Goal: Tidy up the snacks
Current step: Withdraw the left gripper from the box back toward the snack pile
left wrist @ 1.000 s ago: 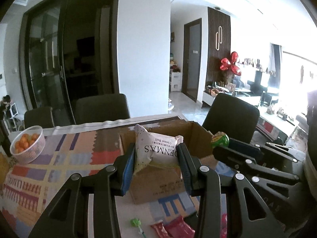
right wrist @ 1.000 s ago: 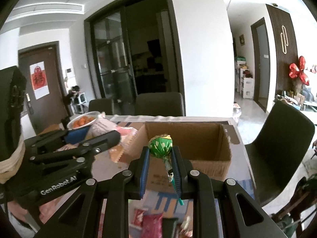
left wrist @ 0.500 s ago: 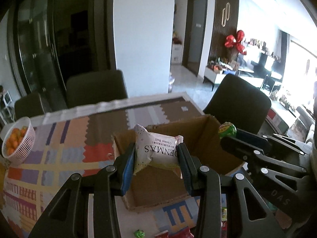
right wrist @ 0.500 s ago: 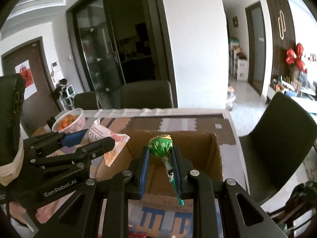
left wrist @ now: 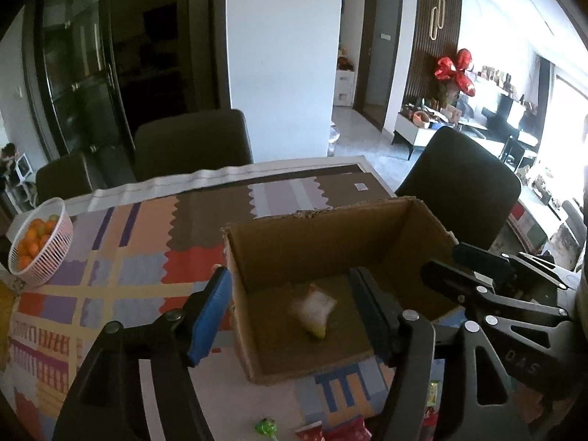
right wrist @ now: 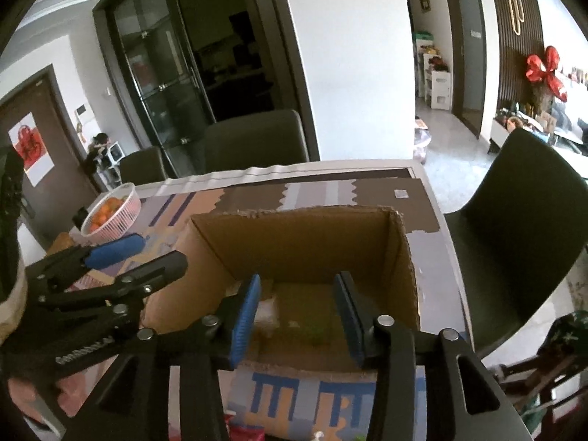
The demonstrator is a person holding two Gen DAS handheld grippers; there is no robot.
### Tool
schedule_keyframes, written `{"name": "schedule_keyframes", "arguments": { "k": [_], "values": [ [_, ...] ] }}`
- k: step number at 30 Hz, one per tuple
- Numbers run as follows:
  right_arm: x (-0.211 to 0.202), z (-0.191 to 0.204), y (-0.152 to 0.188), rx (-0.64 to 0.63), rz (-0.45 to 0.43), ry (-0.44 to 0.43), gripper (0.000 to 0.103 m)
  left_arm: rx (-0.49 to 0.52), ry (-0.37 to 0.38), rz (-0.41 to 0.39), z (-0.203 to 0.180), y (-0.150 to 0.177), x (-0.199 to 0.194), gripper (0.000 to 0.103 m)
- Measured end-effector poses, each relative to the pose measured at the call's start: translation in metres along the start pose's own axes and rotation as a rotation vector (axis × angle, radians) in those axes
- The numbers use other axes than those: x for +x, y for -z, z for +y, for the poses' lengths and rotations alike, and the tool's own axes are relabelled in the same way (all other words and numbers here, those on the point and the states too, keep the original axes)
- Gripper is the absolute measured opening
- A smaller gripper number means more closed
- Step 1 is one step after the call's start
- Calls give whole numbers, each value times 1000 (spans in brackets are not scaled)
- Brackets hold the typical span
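Observation:
An open cardboard box [left wrist: 316,214] stands on the patterned tablecloth. My left gripper [left wrist: 290,288] hovers over its near left wall. Its jaws are opening and nothing is between them. Below it, a white snack bag [left wrist: 312,308] shows blurred inside the box. My right gripper [right wrist: 297,282] hangs over the box [right wrist: 294,214] near its front wall, jaws also opening and empty. A blurred green lollipop [right wrist: 314,330] is on the box floor under it, with the white bag [right wrist: 266,312] to its left. Each gripper shows in the other's view, the right [left wrist: 443,261] and the left [right wrist: 158,251].
A white basket of oranges [left wrist: 40,242] sits at the table's left edge. Dark chairs stand behind the table [left wrist: 191,139] and at its right [left wrist: 459,172]. Near me on the cloth lie a green lollipop [left wrist: 265,427] and red packets [left wrist: 341,431].
Both grippers went forward over the box and their jaws came apart. The white bag left the left gripper and the green lollipop left the right one; both are now inside the box.

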State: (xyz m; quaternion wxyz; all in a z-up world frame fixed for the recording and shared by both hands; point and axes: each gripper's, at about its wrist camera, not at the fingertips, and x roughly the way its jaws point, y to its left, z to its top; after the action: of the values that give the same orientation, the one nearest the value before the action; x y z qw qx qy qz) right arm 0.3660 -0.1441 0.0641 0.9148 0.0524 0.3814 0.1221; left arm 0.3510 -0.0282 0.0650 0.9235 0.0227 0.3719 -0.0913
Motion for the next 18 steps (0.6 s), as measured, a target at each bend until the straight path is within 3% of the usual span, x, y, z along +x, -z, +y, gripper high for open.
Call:
{"name": "schedule_keyframes", "arguments": {
  "k": [10,18],
  "values": [
    [-54,10,24,-43,-103,41,60,14,-35,-94,-9,28,-60,81],
    [-86,15,53,-65,-135,50,60,34,-47,-137,-19,65,-95,82]
  ]
}}
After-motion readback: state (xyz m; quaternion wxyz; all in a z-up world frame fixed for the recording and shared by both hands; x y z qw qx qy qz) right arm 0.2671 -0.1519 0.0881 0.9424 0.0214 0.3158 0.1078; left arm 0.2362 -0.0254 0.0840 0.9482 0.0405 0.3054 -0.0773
